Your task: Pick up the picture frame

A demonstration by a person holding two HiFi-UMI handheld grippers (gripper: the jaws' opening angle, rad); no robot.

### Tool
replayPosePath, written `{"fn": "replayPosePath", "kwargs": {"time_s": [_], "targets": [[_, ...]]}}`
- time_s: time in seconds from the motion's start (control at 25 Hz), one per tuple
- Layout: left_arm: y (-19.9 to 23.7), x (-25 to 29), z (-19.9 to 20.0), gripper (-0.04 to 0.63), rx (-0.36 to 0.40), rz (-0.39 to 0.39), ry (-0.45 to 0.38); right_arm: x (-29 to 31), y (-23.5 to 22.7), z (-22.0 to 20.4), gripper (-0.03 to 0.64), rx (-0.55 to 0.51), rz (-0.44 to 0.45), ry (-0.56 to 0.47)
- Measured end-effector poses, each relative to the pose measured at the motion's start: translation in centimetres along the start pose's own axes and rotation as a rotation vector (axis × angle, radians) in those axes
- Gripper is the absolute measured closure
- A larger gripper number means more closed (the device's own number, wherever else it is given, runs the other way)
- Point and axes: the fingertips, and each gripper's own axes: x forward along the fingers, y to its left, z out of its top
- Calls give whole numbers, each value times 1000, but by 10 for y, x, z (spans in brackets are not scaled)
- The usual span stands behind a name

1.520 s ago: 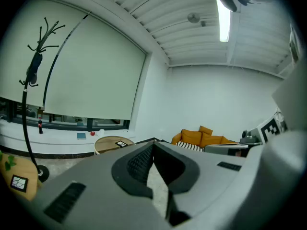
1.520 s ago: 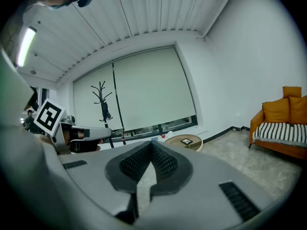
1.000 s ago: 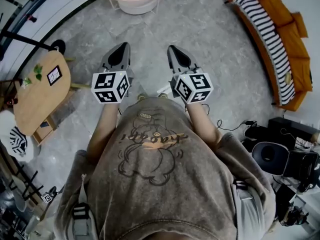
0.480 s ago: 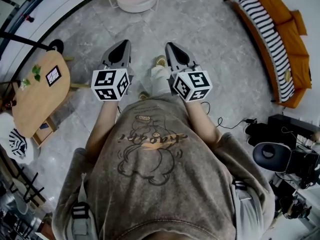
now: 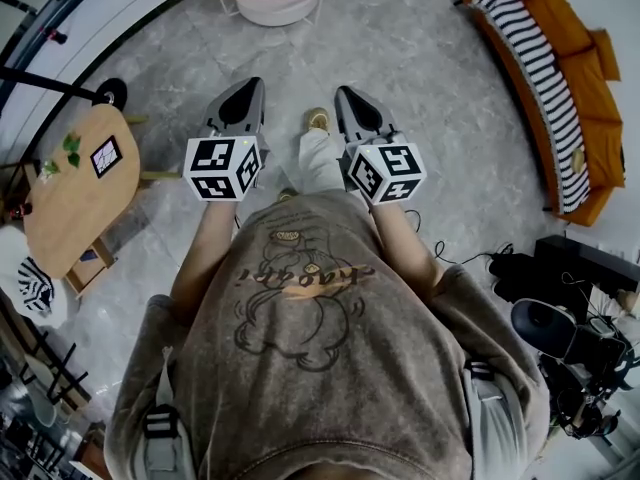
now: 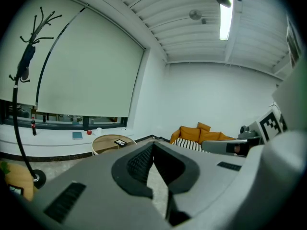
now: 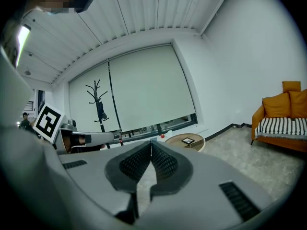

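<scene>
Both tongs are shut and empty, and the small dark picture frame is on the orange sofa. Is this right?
Not on the orange sofa: the right gripper view shows the small dark picture frame on the round wooden table. The left tongs and right tongs are shut and empty.

Two grippers out front: left gripper [image 5: 248,86], right gripper [image 5: 345,92]. Two tables: round table [image 5: 270,13] at twelve o'clock, wooden table [image 5: 70,208] at nine. Two picture frames, wooden-table frame [image 5: 106,155] and round-table frame [image 7: 187,140]; one orange sofa [image 5: 560,78] at two o'clock.
</scene>
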Motion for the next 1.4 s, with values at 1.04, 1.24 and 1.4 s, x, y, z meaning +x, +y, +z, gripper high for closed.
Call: {"fn": "replayPosePath", "kwargs": {"time_s": [1.04, 1.24, 1.4], "targets": [[55, 165, 50, 577, -32, 1, 48, 137, -112, 57, 598, 45, -12, 22], [55, 199, 64, 577, -28, 7, 44, 157, -138, 70, 598, 48, 2, 23], [59, 229, 76, 577, -23, 19, 38, 179, -160, 81, 598, 48, 21, 24]]}}
